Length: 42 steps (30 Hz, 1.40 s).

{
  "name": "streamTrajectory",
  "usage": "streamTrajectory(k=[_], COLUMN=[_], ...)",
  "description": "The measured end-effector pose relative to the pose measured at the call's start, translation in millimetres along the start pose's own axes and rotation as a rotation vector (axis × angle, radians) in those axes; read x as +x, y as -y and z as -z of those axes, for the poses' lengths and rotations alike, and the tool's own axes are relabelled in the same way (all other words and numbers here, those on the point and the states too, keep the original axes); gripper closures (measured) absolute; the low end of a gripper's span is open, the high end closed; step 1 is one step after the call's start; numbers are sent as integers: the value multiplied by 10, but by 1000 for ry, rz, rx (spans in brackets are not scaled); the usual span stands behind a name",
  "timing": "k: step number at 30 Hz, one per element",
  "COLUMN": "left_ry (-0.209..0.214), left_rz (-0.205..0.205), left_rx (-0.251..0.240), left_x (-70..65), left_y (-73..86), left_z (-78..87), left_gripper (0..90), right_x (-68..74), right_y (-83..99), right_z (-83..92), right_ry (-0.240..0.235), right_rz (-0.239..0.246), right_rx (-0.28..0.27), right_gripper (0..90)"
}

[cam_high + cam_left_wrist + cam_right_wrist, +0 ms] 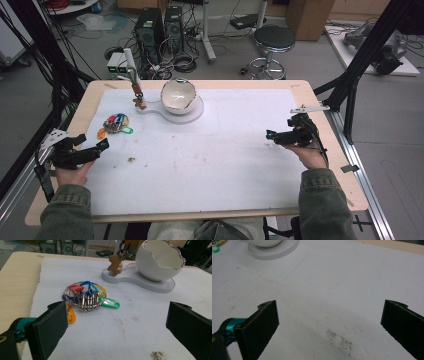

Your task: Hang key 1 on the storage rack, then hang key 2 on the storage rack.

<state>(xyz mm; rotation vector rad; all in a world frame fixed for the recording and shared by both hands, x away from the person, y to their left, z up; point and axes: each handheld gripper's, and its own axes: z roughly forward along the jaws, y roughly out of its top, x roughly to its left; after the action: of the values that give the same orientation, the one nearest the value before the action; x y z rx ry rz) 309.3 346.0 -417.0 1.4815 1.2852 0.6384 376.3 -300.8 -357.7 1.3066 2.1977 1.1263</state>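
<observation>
Where tags (110,303) lie: no legible writing.

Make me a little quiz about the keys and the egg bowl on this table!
1. True or false: the left hand-held gripper is shut on the bunch of keys.
2. Which hand-held gripper is nearer the keys: A) left, B) right?
3. Fill in: the white egg-shaped bowl stands on a white ____.

Key:
1. False; its jaws are open, short of the keys.
2. A.
3. Base.
</observation>
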Motion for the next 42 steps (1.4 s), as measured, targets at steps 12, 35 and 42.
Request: streamTrajectory(k=[12, 35, 42], left_ry=[0, 1, -2], left_rz=[0, -13, -37], left_rx=[2, 8, 32], left_x=[-3, 7, 31], left_y=[0, -14, -64], left_z=[-3, -42, -125], left_gripper=[44, 44, 44], right_x=[-9, 19, 61], right_y=[243, 615, 675], right_z=[35, 123, 111], right_ry=[6, 129, 131], right_rz=[-14, -49, -31], right_rx=[-32, -159, -151], right_gripper=[5, 5, 5])
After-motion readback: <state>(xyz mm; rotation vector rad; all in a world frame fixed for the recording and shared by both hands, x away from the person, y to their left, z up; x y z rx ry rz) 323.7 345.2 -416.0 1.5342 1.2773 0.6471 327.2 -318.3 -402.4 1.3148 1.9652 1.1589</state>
